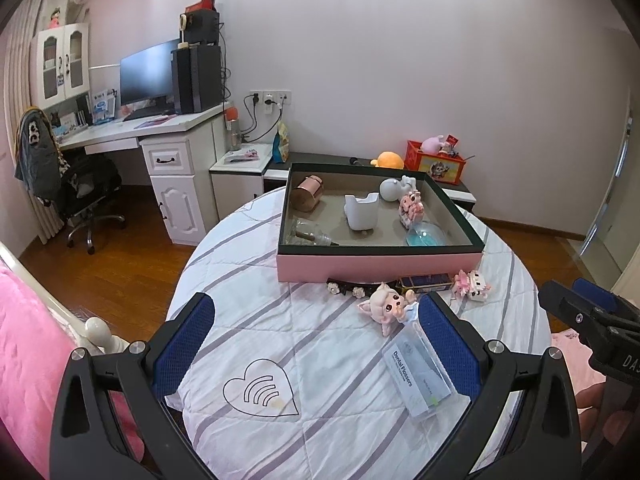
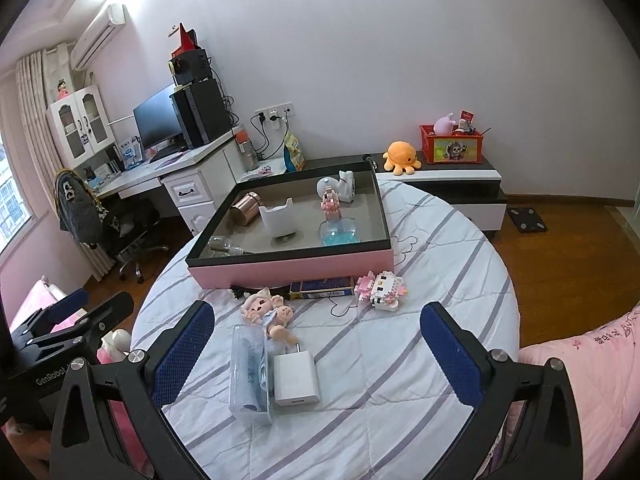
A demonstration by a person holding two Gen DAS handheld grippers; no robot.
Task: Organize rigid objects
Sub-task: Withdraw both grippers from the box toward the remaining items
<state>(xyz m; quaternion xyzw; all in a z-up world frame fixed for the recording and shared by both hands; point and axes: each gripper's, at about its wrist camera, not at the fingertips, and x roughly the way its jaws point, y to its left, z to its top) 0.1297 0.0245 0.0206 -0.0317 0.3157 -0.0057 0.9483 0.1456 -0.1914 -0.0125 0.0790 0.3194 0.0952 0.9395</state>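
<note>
A pink box (image 1: 380, 266) (image 2: 292, 268) with a dark rim stands at the far side of a round striped table. It holds a copper cup (image 1: 307, 197), a white holder (image 1: 362, 211), a white figure (image 1: 394, 189), a pink block toy (image 1: 411, 207) and a blue glass dish (image 1: 426, 234). In front of the box lie a doll (image 1: 386, 306) (image 2: 268, 312), a dental floss case (image 1: 420, 378) (image 2: 250, 376), a white charger (image 2: 296, 378), a blue tin (image 2: 322, 287) and a pink block animal (image 2: 382, 289). My left gripper (image 1: 316, 344) is open above the table, empty. My right gripper (image 2: 316, 352) is open above the charger, empty.
A dark hairband with flowers (image 1: 348, 286) lies against the box front. A white desk (image 1: 152, 132) with monitor and an office chair (image 1: 76, 184) stand at left. A low cabinet (image 2: 452, 180) with an orange plush and red bin stands behind. A pink bed (image 2: 580, 368) borders the table.
</note>
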